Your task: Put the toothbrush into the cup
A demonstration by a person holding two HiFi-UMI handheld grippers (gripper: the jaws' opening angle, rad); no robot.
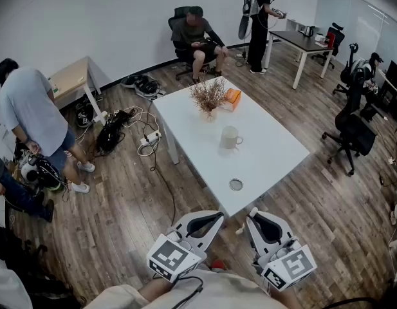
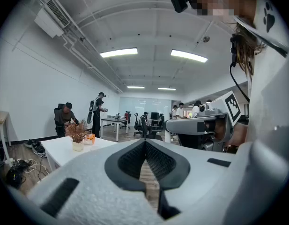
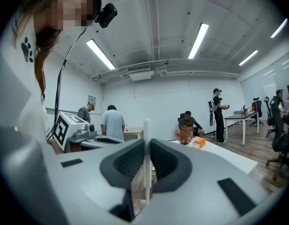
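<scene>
A white cup (image 1: 230, 137) stands near the middle of the white table (image 1: 275, 153). Both grippers are held low in front of the table's near corner, off the table. My right gripper (image 1: 254, 214) is shut on a thin white toothbrush (image 3: 146, 125), which stands upright between the jaws and pokes out past them. My left gripper (image 1: 217, 216) is shut, its dark pads (image 2: 130, 161) meeting with nothing between them. In the right gripper view the right gripper (image 3: 147, 146) points over the table; the cup is hidden there. The left gripper (image 2: 145, 144) also faces the table's far end.
A vase of dried plants (image 1: 209, 98) and an orange box (image 1: 232, 96) sit at the table's far end, and a small round disc (image 1: 235, 185) lies near its front corner. Cables and a power strip (image 1: 150, 137) lie on the floor to the left. Several people and office chairs stand around.
</scene>
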